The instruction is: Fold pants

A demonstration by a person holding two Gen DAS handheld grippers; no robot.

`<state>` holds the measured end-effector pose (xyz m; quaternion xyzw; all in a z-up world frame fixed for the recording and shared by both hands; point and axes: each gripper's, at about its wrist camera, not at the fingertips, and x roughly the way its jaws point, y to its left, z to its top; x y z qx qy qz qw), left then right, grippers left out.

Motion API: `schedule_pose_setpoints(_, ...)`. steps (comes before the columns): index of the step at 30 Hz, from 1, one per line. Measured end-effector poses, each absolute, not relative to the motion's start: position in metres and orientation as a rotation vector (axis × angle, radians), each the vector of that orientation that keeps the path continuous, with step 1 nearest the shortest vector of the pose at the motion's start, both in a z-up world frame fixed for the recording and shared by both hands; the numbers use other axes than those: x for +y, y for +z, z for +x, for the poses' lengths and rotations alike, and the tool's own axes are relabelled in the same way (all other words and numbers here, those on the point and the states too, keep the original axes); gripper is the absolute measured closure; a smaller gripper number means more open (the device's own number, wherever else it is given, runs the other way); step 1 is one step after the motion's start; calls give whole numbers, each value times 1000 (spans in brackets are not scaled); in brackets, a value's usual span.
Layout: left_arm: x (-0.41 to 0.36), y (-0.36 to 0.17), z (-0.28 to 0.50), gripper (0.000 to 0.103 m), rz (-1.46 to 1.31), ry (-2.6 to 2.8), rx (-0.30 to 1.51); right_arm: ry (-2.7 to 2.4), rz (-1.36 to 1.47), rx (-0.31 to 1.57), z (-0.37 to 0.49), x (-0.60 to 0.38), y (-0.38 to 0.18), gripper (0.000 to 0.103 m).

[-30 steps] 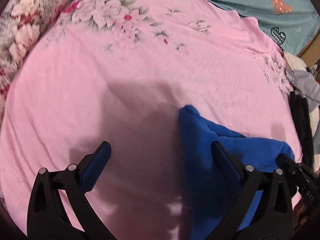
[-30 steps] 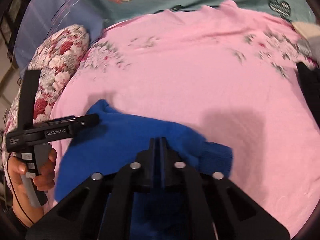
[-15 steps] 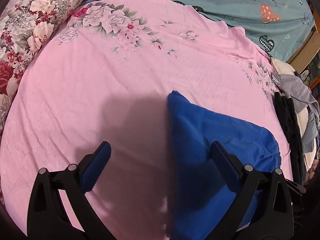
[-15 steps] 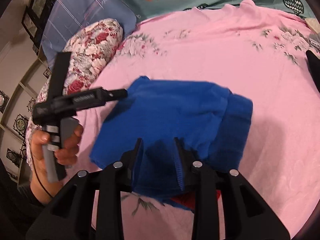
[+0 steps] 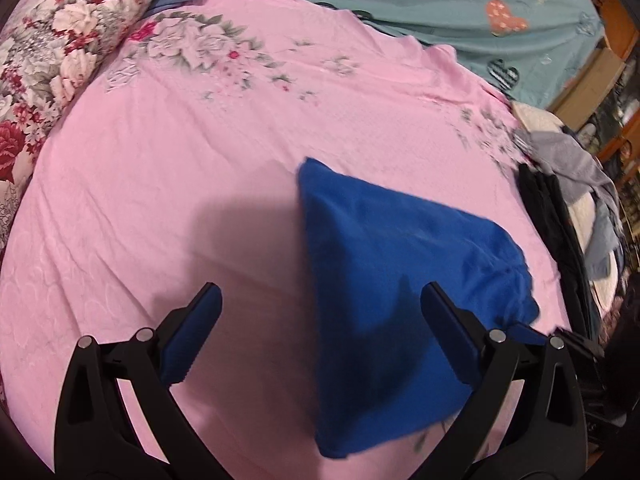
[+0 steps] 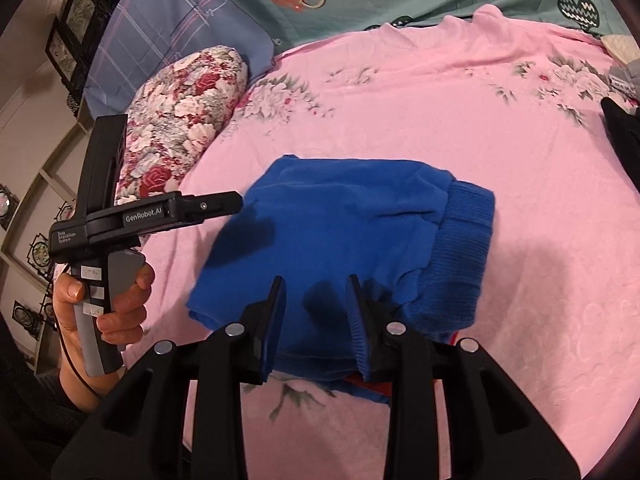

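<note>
The blue pants (image 5: 380, 260) lie folded in a compact bundle on the pink floral bedspread (image 5: 160, 160). In the right wrist view the pants (image 6: 340, 216) show a ribbed band (image 6: 460, 248) at their right end and a bit of red under the near edge. My left gripper (image 5: 320, 288) hovers wide open above the bundle's left edge, gripping nothing. My right gripper (image 6: 316, 280) is open, its jaws a little apart over the near edge with the pads free of the cloth. A hand (image 6: 120, 304) holds the left gripper's body (image 6: 160, 216) to the left of the pants.
A red-and-white floral pillow (image 5: 60, 40) lies at the far left, with a blue checked pillow (image 6: 168, 28) behind it. A teal sheet (image 5: 440, 0) runs along the back. A heap of grey and black clothes (image 5: 568, 184) sits at the right edge of the bed.
My right gripper was shut on the blue cloth; it has opened and let go. Both grippers have drawn back and risen slightly, and the pants now lie flat.
</note>
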<state>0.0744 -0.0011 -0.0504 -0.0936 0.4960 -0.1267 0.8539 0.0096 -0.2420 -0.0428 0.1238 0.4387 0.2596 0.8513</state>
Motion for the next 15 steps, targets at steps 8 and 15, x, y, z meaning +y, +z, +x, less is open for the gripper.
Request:
schedule_pose_setpoints(8, -15, -98, 58, 2, -150, -340, 1169, 576, 234, 1025, 12, -241, -70, 63)
schedule_pose_setpoints(15, 0, -78, 62, 2, -169, -318, 1131, 608, 244, 1008, -1, -260, -54, 62)
